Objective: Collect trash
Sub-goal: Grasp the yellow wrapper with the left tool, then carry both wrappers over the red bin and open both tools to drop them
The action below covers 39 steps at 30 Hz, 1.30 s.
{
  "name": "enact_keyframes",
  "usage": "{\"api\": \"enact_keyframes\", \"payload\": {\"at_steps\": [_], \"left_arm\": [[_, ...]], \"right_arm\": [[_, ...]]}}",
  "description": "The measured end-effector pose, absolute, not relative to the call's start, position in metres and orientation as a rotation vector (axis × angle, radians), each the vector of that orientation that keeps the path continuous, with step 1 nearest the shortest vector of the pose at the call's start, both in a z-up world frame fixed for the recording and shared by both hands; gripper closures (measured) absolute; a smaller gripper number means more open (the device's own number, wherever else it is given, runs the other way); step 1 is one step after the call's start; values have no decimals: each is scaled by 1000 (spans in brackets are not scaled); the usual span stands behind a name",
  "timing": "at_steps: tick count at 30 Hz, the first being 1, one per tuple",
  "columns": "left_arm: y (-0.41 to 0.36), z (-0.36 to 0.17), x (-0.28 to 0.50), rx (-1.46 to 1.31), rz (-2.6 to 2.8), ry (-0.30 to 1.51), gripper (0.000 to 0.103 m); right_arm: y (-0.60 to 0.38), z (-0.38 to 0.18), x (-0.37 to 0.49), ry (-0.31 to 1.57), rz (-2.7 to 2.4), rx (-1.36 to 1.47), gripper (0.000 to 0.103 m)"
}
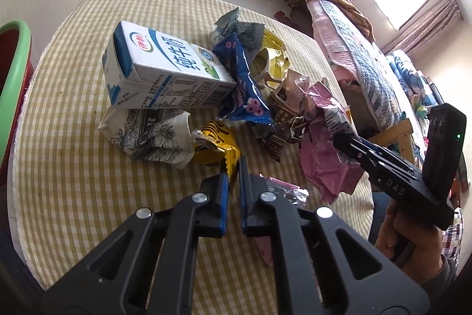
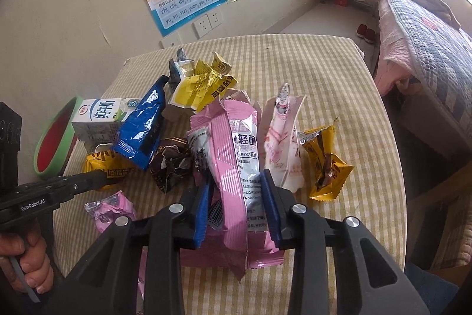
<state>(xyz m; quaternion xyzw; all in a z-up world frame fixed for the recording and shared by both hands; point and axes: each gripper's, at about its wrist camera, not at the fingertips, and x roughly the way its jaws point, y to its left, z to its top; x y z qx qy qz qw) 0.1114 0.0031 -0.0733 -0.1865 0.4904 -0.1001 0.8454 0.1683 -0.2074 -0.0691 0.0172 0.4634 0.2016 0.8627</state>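
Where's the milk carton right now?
The milk carton lies on its side at the far left of the trash pile, resting on a crumpled paper cup, with the blue wrapper against its right end.

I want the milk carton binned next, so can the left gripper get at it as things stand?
Probably not yet. The left gripper is shut on a yellow wrapper. The milk carton lies on top of the pile, uncovered, so once that wrapper is dropped the way looks free.
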Motion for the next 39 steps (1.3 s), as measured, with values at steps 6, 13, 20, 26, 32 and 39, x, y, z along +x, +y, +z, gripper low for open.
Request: {"api": "enact_keyframes", "payload": {"at_steps": [6, 13, 20, 26, 32, 39], "left_arm": [[8, -63, 106, -402, -213, 1007, 97], [7, -41, 95, -389, -238, 951, 97], [14, -27, 82, -396, -250, 923, 97], [29, -20, 71, -404, -223, 900, 97], [51, -13, 61, -401, -176, 870, 97], [98, -7, 50, -394, -62, 818, 97]], "right_arm": [[-209, -60, 160, 965, 421, 40, 71], [-207, -44, 147, 930, 433, 45, 71], [-201, -30, 141, 902, 438, 43, 71], [-184, -17, 136, 877, 464, 38, 71], [-161, -9, 133, 864, 499, 17, 71], [-130, -1, 130, 853, 546, -20, 71]]}}
